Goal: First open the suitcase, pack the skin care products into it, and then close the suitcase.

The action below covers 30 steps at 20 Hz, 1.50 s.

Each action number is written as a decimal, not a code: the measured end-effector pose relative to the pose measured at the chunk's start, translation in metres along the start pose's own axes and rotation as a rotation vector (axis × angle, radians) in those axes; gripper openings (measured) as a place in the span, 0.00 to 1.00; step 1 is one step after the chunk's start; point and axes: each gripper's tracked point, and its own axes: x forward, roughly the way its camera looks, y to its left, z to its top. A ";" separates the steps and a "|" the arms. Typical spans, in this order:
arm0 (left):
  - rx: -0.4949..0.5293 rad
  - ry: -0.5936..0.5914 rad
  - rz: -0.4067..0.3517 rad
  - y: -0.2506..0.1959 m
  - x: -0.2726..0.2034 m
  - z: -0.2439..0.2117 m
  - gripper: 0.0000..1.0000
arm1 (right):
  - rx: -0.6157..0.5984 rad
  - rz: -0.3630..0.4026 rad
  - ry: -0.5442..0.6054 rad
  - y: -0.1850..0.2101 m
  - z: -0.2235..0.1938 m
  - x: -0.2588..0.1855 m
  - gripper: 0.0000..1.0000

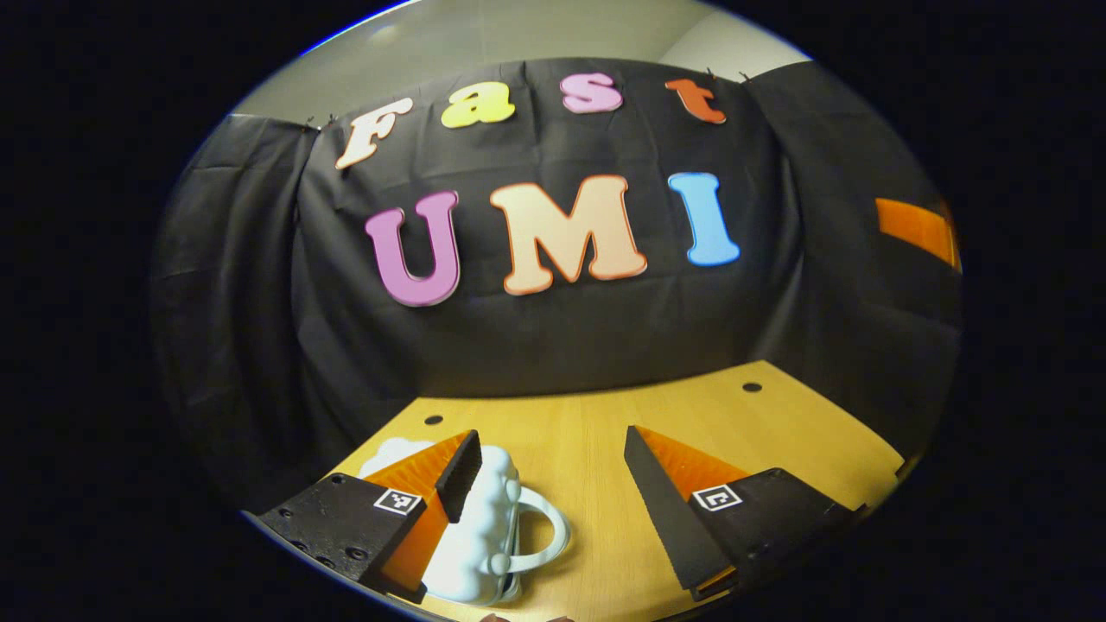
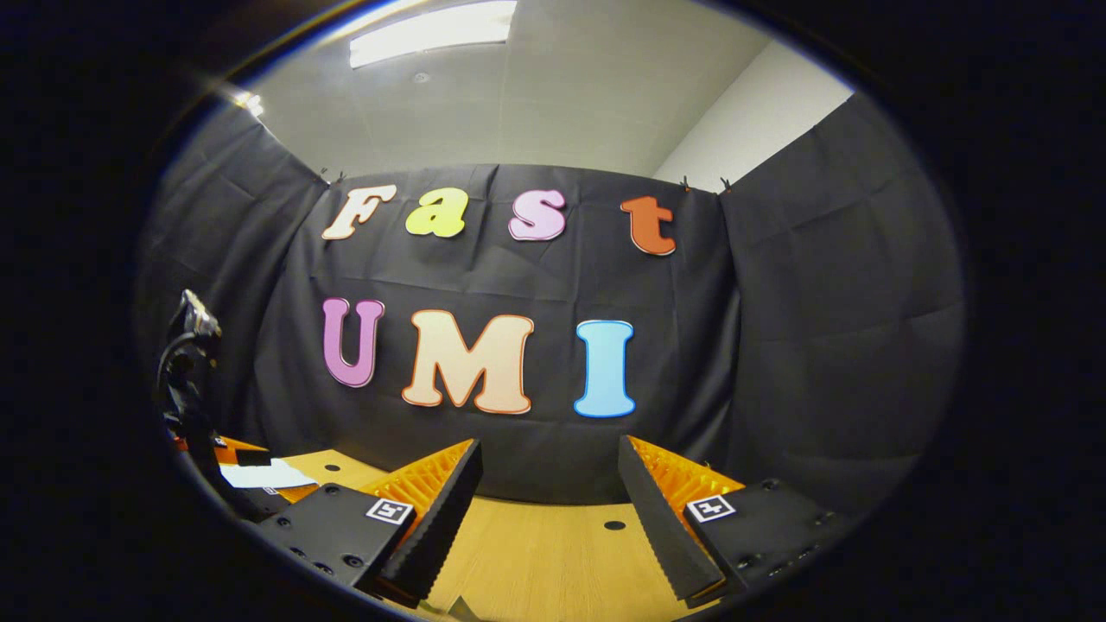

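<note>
Wooden table [image 1: 596, 449] bare ahead; suitcase [image 1: 479, 527] near its front edge; both jaws released.

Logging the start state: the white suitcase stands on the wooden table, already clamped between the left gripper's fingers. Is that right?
Not clamped. In the left gripper view the left gripper is open; the white suitcase stands on the wooden table, partly behind one finger, with nothing pressing on it.

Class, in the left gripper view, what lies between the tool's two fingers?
Bare wooden table mostly; the white suitcase sits by the left tool's left finger, its handle reaching into the gap.
</note>
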 end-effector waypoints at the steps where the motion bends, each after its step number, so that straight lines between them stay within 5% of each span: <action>1: -0.008 0.038 -0.014 -0.001 0.008 -0.014 0.97 | -0.008 -0.008 0.016 0.002 -0.006 0.000 0.99; 9: -0.004 0.346 -0.079 -0.021 0.054 -0.119 0.94 | -0.057 -0.101 0.100 -0.025 -0.025 0.002 0.98; 19: -0.084 0.574 -0.064 -0.016 0.085 -0.181 0.87 | -0.101 -0.128 0.124 -0.034 -0.033 0.001 0.99; 21: -0.114 0.608 -0.114 -0.024 0.086 -0.190 0.76 | -0.106 -0.129 0.123 -0.034 -0.032 0.002 0.99; 24: -0.122 0.614 -0.096 -0.015 0.087 -0.192 0.39 | -0.109 -0.129 0.124 -0.032 -0.034 0.004 0.99; 28: -0.120 0.642 -0.107 -0.008 0.087 -0.197 0.09 | -0.107 -0.117 0.119 -0.026 -0.035 0.006 0.99; 30: -0.142 0.653 -0.119 -0.009 0.086 -0.196 0.07 | -0.107 -0.111 0.113 -0.022 -0.034 0.008 0.99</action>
